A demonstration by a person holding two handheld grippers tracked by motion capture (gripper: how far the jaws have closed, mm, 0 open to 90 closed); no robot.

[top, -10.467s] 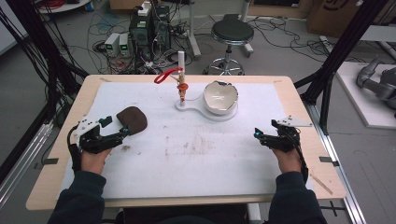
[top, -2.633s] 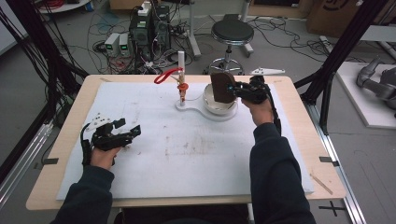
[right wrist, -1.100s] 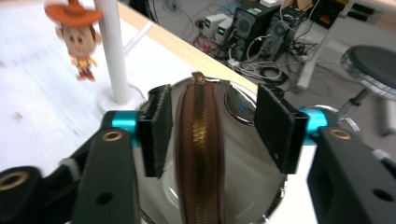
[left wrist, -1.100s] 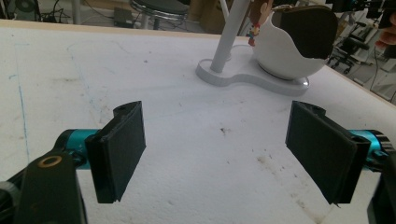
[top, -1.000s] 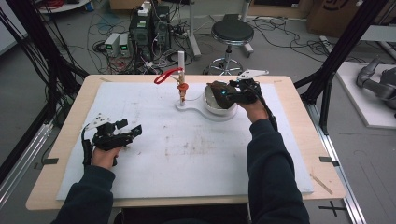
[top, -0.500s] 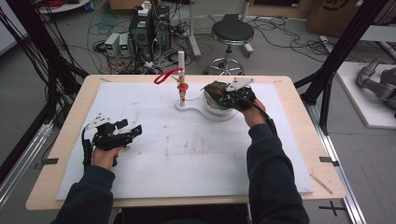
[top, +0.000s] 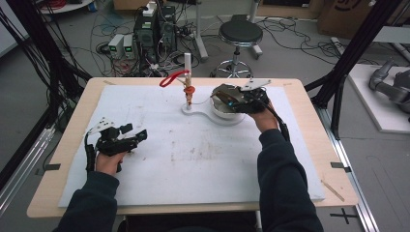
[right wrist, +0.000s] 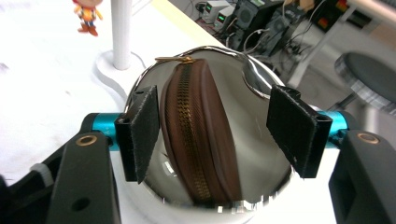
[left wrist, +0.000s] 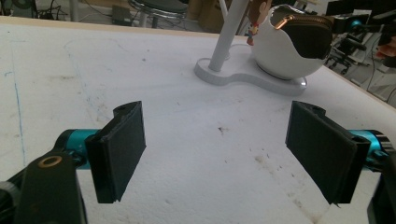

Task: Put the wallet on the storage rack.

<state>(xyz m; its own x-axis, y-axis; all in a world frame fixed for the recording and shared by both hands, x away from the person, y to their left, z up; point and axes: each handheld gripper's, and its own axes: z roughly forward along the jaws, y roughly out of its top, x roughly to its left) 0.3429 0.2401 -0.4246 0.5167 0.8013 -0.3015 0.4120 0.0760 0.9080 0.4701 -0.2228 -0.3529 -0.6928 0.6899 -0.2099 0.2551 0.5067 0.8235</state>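
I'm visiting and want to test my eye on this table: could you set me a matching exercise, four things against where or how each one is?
Things:
1. brown zip pouch
2. left gripper
3. right gripper
4. small figurine

Places or states:
A. jaws open over bare white mat
B. beside the white post
C. lying in the shiny bowl
D. jaws open on either side of the pouch

Pairs: 1-C, 2-A, 3-D, 4-B

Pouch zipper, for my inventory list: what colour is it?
Brass-gold zipper on a brown pouch, best in the right gripper view.
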